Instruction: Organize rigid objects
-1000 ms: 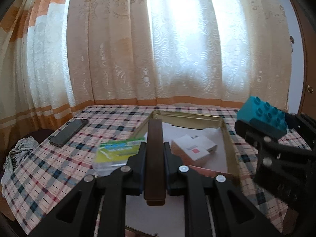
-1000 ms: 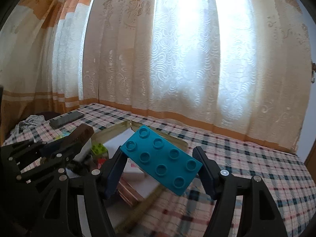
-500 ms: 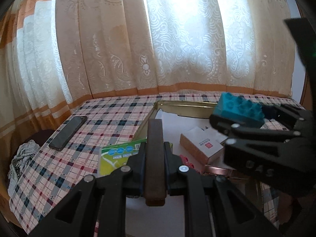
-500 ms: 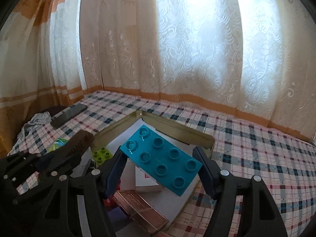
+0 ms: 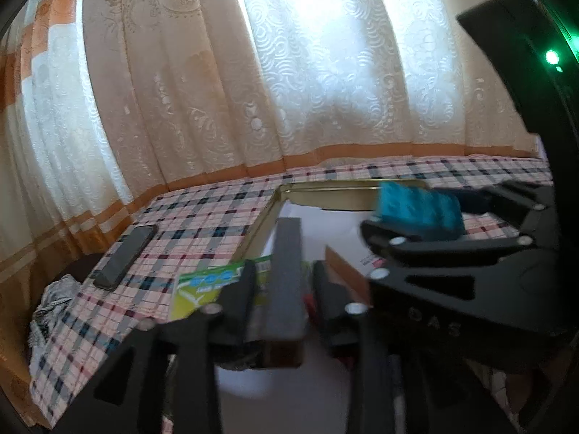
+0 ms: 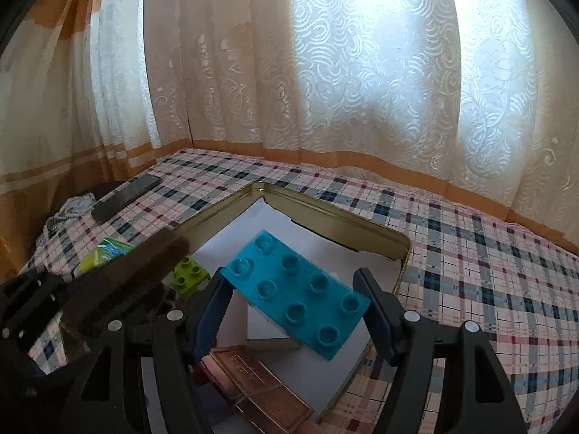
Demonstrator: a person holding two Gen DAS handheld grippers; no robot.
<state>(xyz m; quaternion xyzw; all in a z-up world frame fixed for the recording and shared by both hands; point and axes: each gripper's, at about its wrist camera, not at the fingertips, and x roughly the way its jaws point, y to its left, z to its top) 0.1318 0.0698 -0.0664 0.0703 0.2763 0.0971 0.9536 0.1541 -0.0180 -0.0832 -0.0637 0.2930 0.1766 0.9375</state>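
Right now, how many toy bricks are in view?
2. A teal brick held in the right gripper above the tin; a green brick inside it. Others may be hidden.

Two building bricks are in sight: one teal brick (image 6: 295,294) with eight studs and one small lime-green brick (image 6: 190,275) with four. There is one gold tin (image 6: 336,213), one brown bar (image 5: 286,275), one copper-coloured flat case (image 6: 260,387), one white box (image 6: 269,325), one green packet (image 5: 210,285), one dark phone (image 6: 126,197), and two black grippers.

Letters "DAS" show on the right tool (image 5: 419,224).
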